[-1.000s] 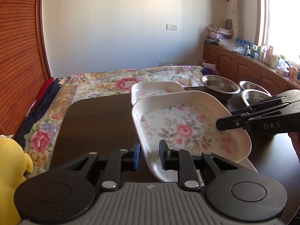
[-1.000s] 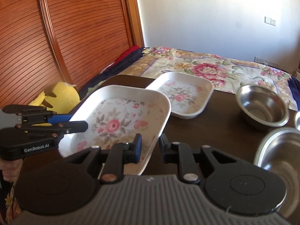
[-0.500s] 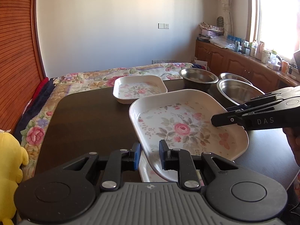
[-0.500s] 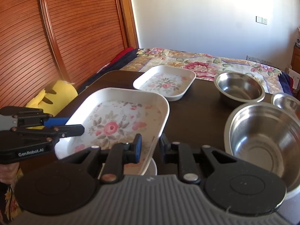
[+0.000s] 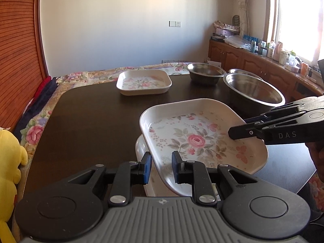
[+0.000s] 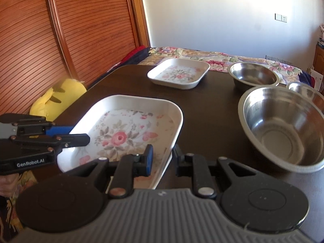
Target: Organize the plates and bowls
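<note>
A large white floral plate [image 5: 198, 139] [image 6: 125, 135] hangs over the near part of the dark table [image 5: 91, 111], held from two sides. My left gripper [image 5: 161, 168] [image 6: 81, 136] is shut on its left rim. My right gripper [image 6: 163, 161] [image 5: 237, 130] is shut on the opposite rim. Just under the held plate the rim of another white plate [image 5: 140, 147] shows. A smaller floral plate [image 5: 143, 82] [image 6: 179, 74] rests at the table's far side.
Three steel bowls stand to the right: a big one [image 5: 253, 93] [image 6: 283, 125], a middle one [image 5: 205, 74] [image 6: 254, 77] and one behind [image 6: 303, 90]. A yellow plush toy [image 5: 8, 162] [image 6: 58, 99] sits left of the table. A floral bedspread [image 5: 91, 77] lies beyond.
Both grippers have drawn back toward the table's near edge with the large plate between them. The small plate and bowls now lie farther ahead, and the plate underneath shows more.
</note>
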